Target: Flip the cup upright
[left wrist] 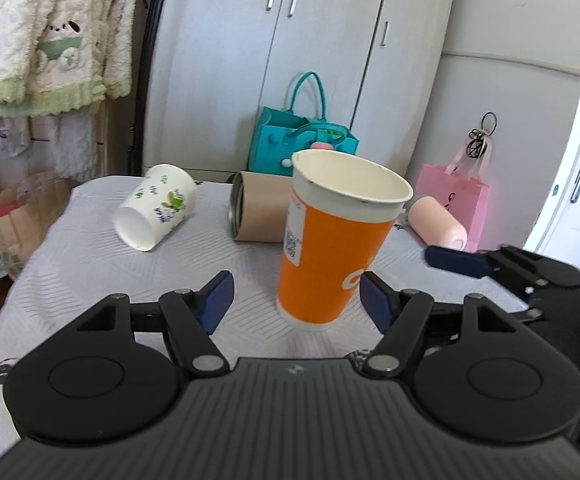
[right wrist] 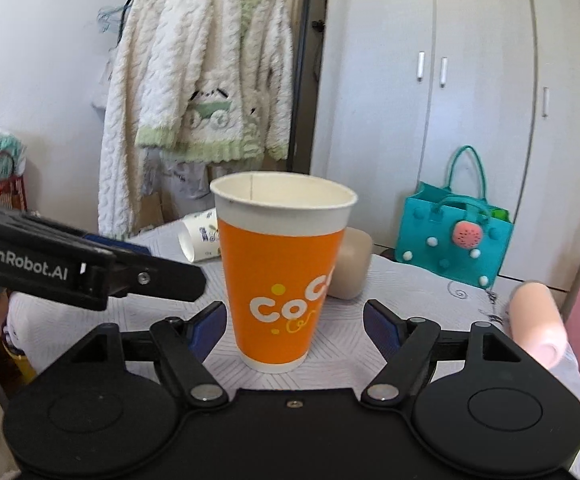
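Observation:
An orange paper cup with a white rim [left wrist: 330, 240] stands upright, mouth up, on the white quilted table [left wrist: 90, 280]; it also shows in the right wrist view [right wrist: 280, 280]. My left gripper [left wrist: 296, 300] is open, its blue pads on either side of the cup's base, not gripping it. My right gripper [right wrist: 294, 326] is open around the cup's lower part, pads apart from it. The right gripper's finger [left wrist: 458, 260] shows at the right of the left wrist view, and the left gripper's finger [right wrist: 90, 268] shows at the left of the right wrist view.
A white floral cup [left wrist: 156, 206], a tan cup [left wrist: 258, 212] and a pink cup [left wrist: 438, 222] lie on their sides on the table. A teal bag [left wrist: 298, 140] and a pink bag [left wrist: 458, 196] stand behind. A sweater [right wrist: 198, 80] hangs by the wardrobe.

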